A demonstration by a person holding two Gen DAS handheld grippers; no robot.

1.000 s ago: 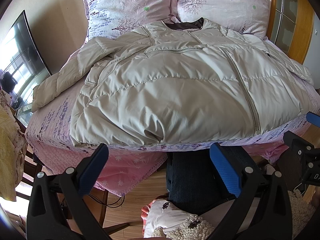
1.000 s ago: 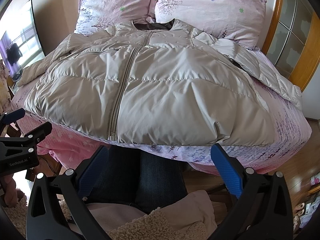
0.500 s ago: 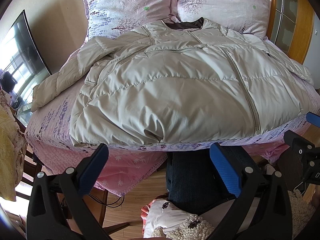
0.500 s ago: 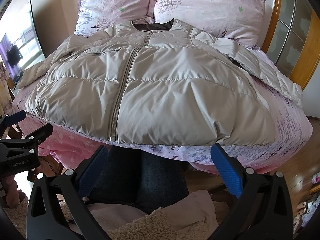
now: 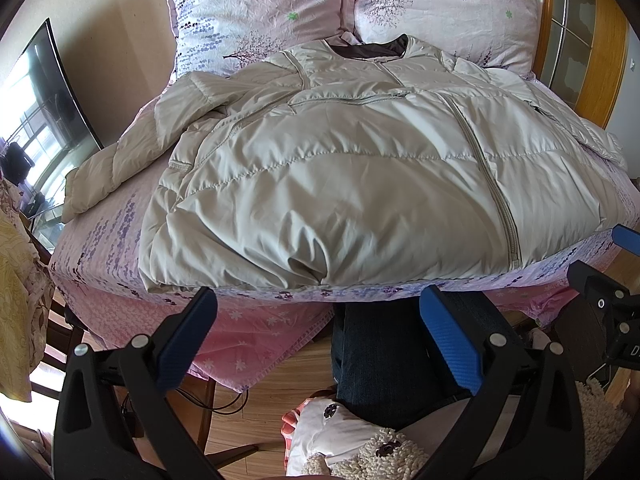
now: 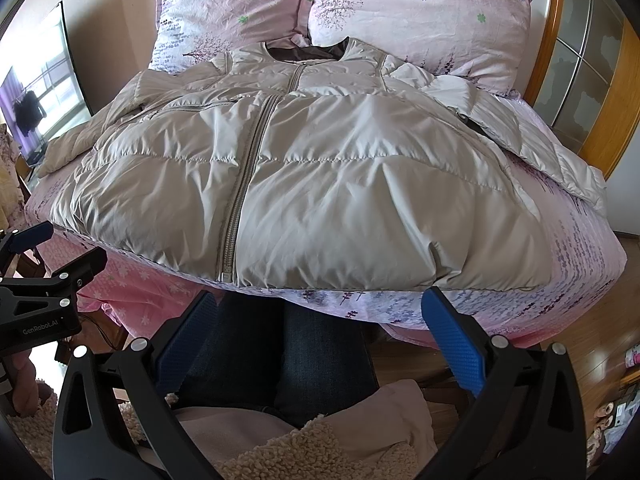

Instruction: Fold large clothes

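We see the beige puffer jacket point(image 5: 360, 176) spread flat, zipped, across the centre of the frame on the pink bed point(image 5: 256, 328), collar toward two pillows point(image 6: 420, 20). Our left gripper point(image 5: 318, 332) and right gripper point(image 6: 320, 332) both gape wide, holding nothing, low in frame.

"GenRobot.AI" on left claw point(image 6: 56, 248)

bright daylight, sharp focus, fisheye-warped edges

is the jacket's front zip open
No, in the right wrist view the jacket lies flat on the bed with its zip closed from hem up to the collar.
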